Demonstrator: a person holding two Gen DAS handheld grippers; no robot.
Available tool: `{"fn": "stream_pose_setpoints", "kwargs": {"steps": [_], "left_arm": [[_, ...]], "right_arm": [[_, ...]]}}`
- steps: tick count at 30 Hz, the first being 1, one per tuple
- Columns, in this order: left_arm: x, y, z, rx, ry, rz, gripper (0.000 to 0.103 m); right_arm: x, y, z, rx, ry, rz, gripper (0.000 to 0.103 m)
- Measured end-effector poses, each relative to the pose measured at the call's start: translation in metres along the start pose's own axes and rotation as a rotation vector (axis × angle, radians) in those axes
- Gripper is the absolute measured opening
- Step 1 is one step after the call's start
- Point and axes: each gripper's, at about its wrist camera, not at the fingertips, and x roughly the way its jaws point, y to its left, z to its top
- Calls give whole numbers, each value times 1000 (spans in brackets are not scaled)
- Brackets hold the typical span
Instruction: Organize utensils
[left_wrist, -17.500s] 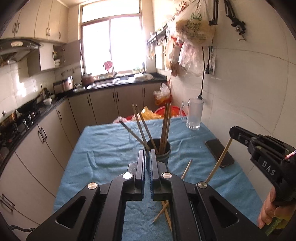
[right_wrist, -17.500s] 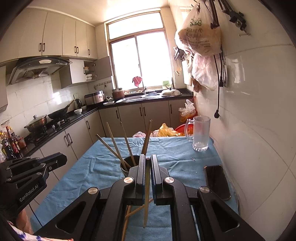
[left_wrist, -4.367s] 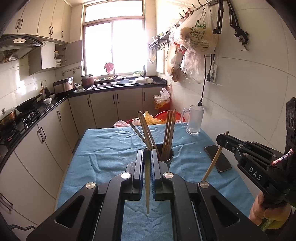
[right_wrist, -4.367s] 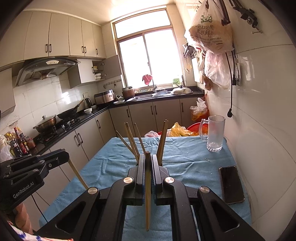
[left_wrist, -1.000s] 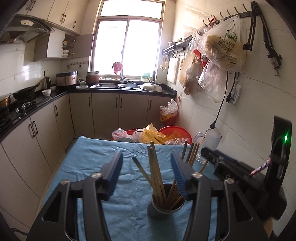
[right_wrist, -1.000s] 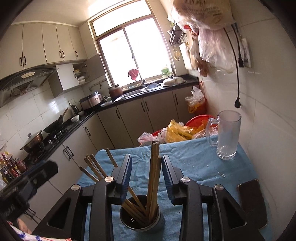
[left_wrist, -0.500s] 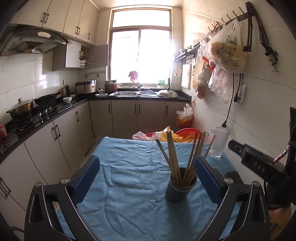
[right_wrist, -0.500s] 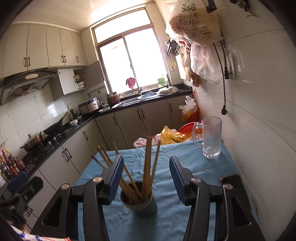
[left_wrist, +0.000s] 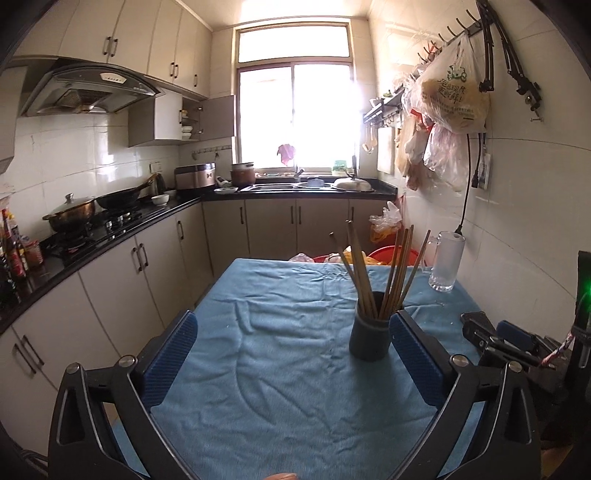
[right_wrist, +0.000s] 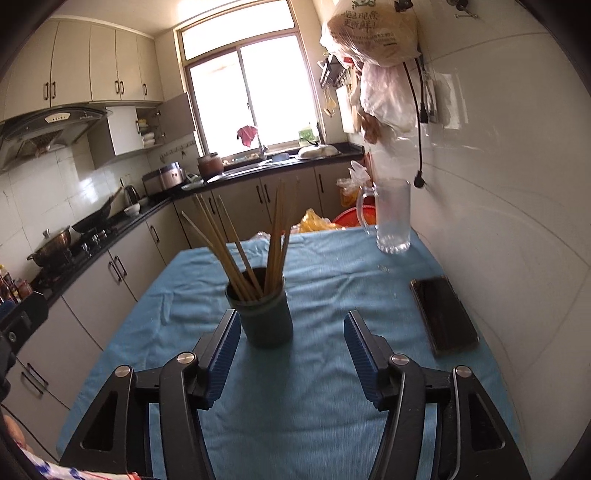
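A dark grey cup (left_wrist: 370, 339) stands upright on the blue tablecloth (left_wrist: 280, 354) with several wooden chopsticks (left_wrist: 384, 273) leaning in it. My left gripper (left_wrist: 293, 350) is wide open and empty, drawn back, with the cup just inside its right finger. In the right wrist view the cup (right_wrist: 265, 317) and chopsticks (right_wrist: 255, 240) stand just ahead of my right gripper (right_wrist: 291, 354), which is open and empty. The right gripper also shows at the right edge of the left wrist view (left_wrist: 509, 343).
A glass mug (right_wrist: 393, 218) stands at the table's far right by the tiled wall. A black phone (right_wrist: 443, 314) lies on the cloth at the right. Kitchen counters and cabinets (left_wrist: 122, 266) run along the left. Plastic bags (left_wrist: 450, 96) hang on the wall above.
Both grippers have pulled back and away from the cup, staying open and empty. The cup with the chopsticks has not moved.
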Motion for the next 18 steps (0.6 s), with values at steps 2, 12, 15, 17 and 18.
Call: {"fn": "stream_pose_setpoints", "kwargs": {"steps": [2,12,15,17,18], "left_arm": [[-3,2,-7,-3,15,10,103],[-4,-2,-37,5,101,-20,103],[-4,-6,-42,21,115,-27,103],[-4,-8,-43,22,118,-31,103],[-3,-8,-43,21,120,-34,103]], "right_arm": [[-3,-1,-8,7,11,-3,63],[-20,15,-28,-73,-6,-60,67],[-23,17,-29,-87,-18,-69,67],[-24,18,-29,-94,-26,-75,67],[-25,18,-28,-96,-30,-80,68]]}}
